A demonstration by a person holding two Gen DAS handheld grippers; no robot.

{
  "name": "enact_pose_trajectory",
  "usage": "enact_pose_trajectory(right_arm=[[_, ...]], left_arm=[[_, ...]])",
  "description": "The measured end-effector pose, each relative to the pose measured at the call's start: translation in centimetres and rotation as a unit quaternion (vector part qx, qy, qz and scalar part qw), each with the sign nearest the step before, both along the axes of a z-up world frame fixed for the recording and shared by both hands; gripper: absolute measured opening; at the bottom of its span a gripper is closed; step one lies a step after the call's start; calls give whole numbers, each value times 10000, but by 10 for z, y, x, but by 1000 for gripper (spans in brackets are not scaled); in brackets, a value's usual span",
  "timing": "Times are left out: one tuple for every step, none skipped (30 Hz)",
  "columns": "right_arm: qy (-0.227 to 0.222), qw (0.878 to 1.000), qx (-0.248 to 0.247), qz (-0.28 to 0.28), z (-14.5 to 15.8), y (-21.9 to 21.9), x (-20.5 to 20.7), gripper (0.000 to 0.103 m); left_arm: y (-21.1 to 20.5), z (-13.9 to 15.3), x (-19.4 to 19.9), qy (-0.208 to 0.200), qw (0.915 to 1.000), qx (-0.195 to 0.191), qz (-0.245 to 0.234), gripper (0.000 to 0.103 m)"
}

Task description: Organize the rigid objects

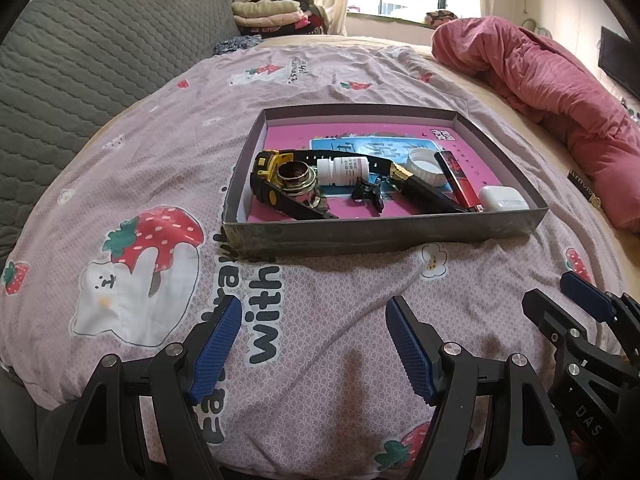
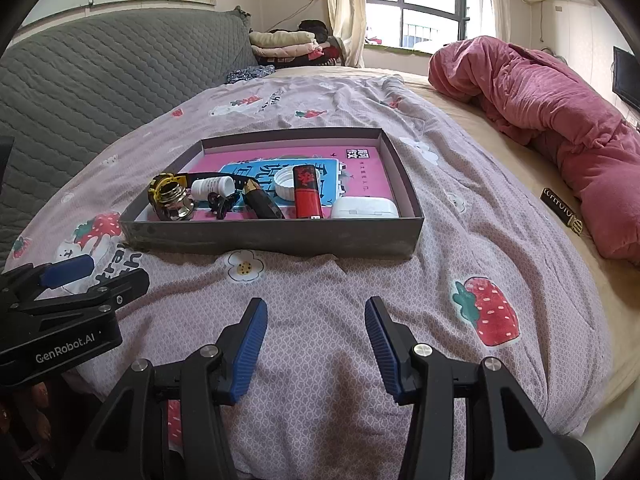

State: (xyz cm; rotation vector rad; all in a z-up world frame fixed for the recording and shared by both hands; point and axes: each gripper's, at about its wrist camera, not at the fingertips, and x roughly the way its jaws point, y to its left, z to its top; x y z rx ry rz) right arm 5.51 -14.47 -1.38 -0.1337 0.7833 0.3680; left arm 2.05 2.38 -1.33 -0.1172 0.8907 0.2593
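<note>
A shallow grey box (image 1: 380, 232) (image 2: 272, 236) lies on the bed's strawberry-print cover. In it are a yellow-and-black watch (image 1: 267, 168), a shiny metal ring fitting (image 1: 298, 178) (image 2: 172, 200), a white pill bottle (image 1: 343, 169) (image 2: 212, 187), a white cap (image 1: 425, 162) (image 2: 289, 184), a red lighter (image 1: 456, 178) (image 2: 307, 192), a white earbud case (image 1: 503, 198) (image 2: 365, 208) and a black-and-gold pen-like piece (image 1: 424, 190) (image 2: 260, 200). My left gripper (image 1: 314, 348) and right gripper (image 2: 316, 340) are both open and empty, over the cover in front of the box.
A rolled pink quilt (image 1: 552, 92) (image 2: 560, 120) lies on the right. A grey quilted headboard (image 1: 80, 60) is at left. A small black-and-gold object (image 2: 560, 210) lies on the beige sheet beside the quilt. Folded clothes (image 2: 284, 44) sit at the back.
</note>
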Motion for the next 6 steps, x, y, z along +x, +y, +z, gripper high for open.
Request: enact_pose_trajectory(right_arm=[[10, 10000, 0, 0, 0, 0, 0, 50], [13, 10000, -8, 2, -1, 0, 0, 50], [21, 10000, -6, 6, -2, 0, 0, 50], [33, 10000, -4, 6, -2, 0, 1, 50], [55, 10000, 2, 8, -3, -1, 2, 50], [72, 10000, 9, 10, -4, -1, 3, 50]], left_arm=[[0, 0, 0, -15, 10000, 39, 15, 76], [0, 1, 0, -37, 10000, 72, 17, 76], [1, 1, 1, -66, 9999, 79, -5, 76], [3, 1, 2, -96, 9999, 61, -22, 76], [5, 2, 3, -121, 9999, 57, -14, 76], [7, 2, 4, -134, 9999, 58, -2, 76]])
